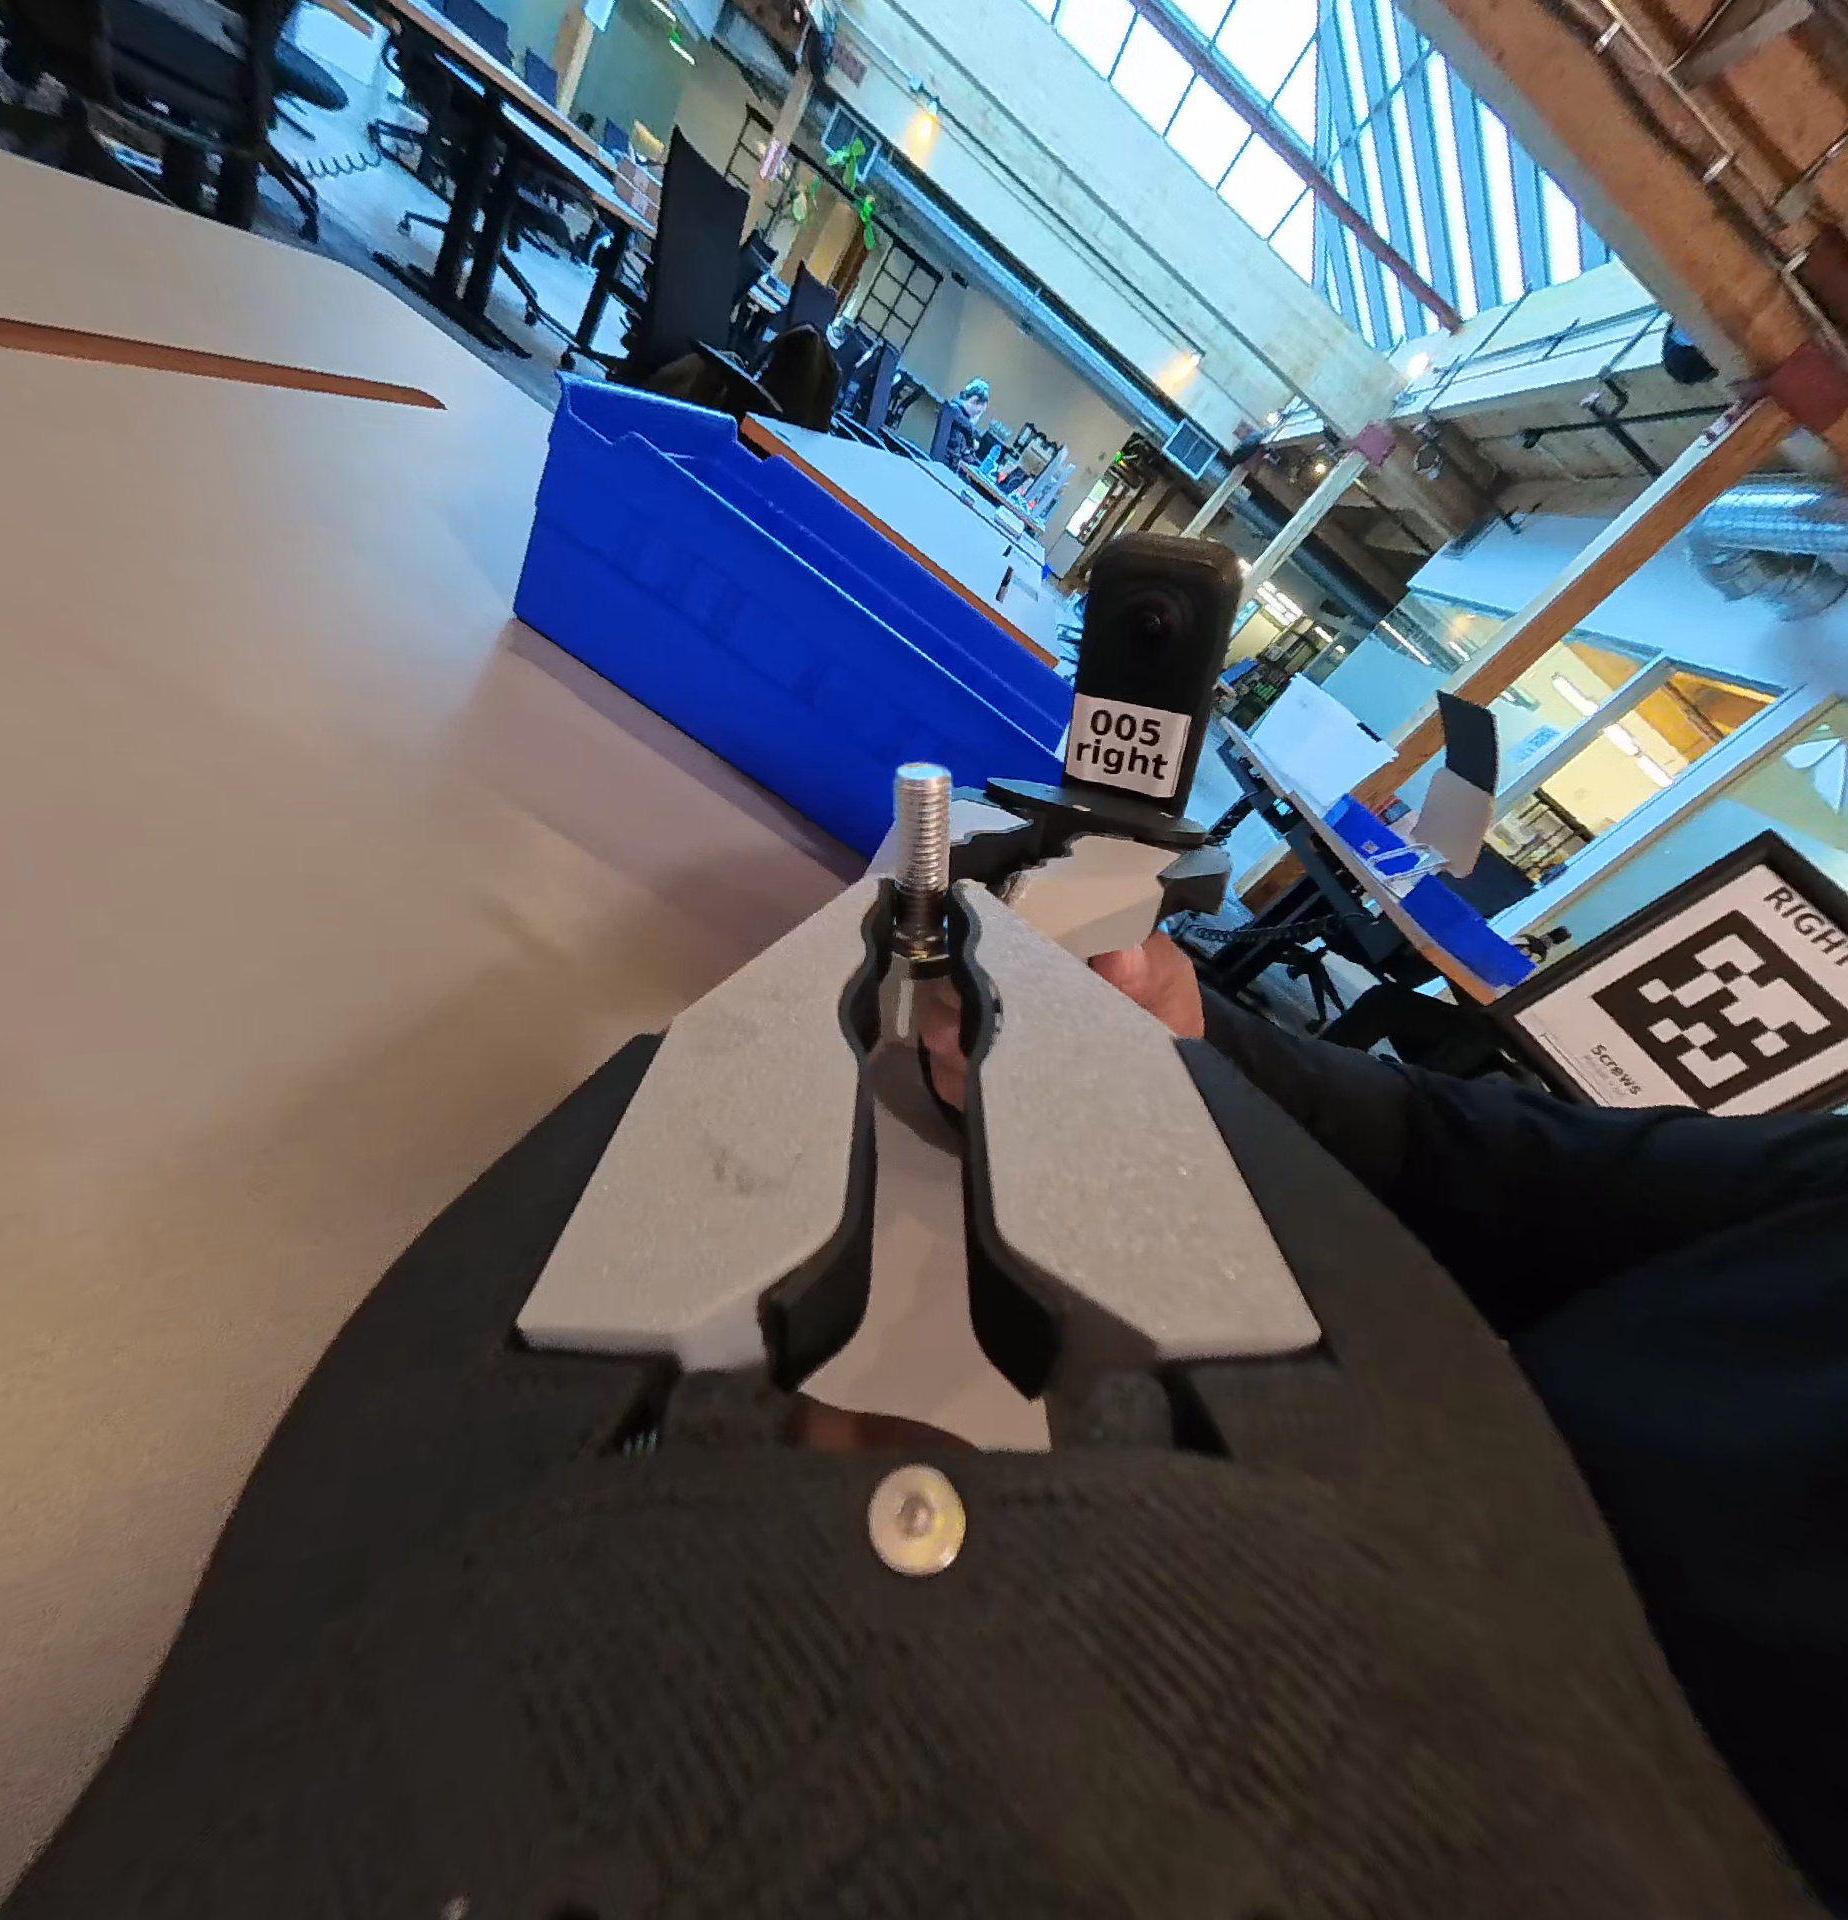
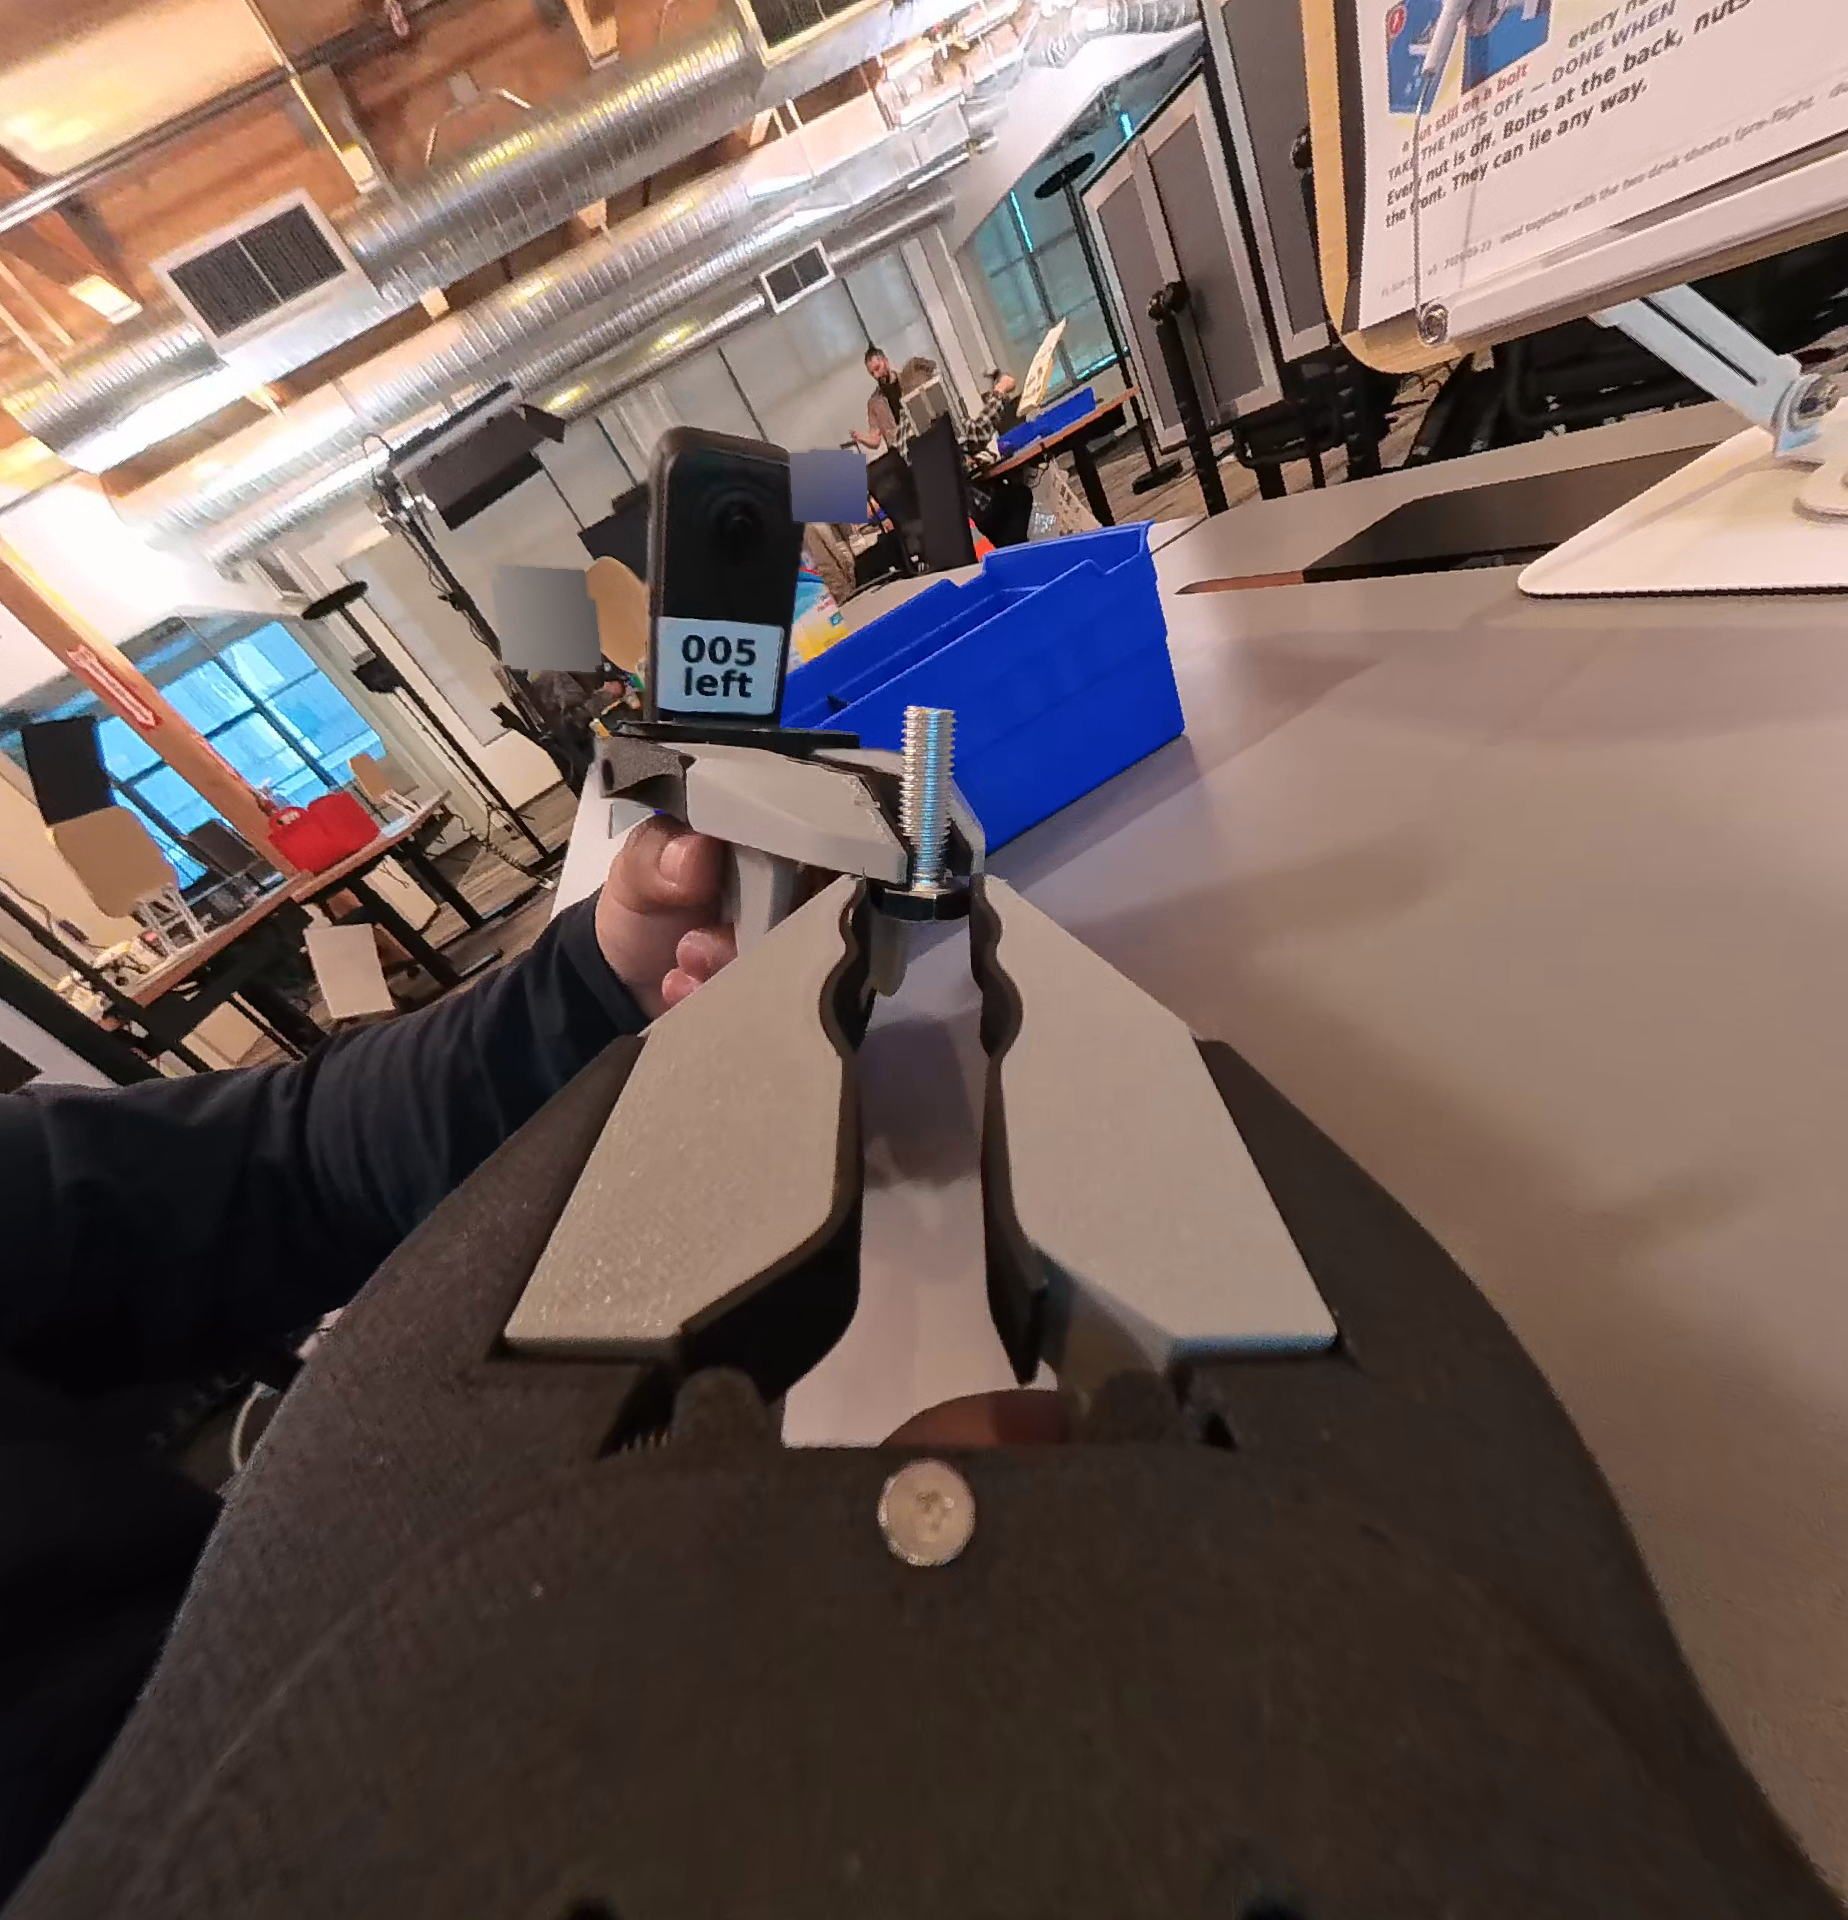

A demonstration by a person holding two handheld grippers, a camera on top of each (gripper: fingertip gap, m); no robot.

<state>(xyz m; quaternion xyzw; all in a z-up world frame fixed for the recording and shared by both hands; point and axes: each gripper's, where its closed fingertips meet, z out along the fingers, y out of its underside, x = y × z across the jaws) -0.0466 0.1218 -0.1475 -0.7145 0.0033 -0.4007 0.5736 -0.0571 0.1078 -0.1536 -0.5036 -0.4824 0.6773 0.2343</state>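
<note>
1. Silver threaded bolt point(image 1: 913, 828) stands upright in the air above the grey tabletop point(image 1: 276, 779), its shank pointing up.
2. My left gripper point(image 1: 918, 940) is closed tight on the bolt's lower end, the black pads pinching it just under the threads.
3. My right gripper point(image 2: 925, 914) meets it from the other side; its tips sit about a flat hex piece point(image 2: 920, 902) at the foot of the threads, nearly closed, though I cannot tell whether they press on it.
4. Each gripper carries a black camera point(image 1: 1154, 644) with a white label, held by my hand point(image 2: 665, 914) in a dark sleeve.
5. Beyond the bolt, a blue bin point(image 2: 1013, 675) rests on the tabletop toward its far edge.
6. At the right far corner stands a white monitor base point(image 2: 1709, 520).
</note>
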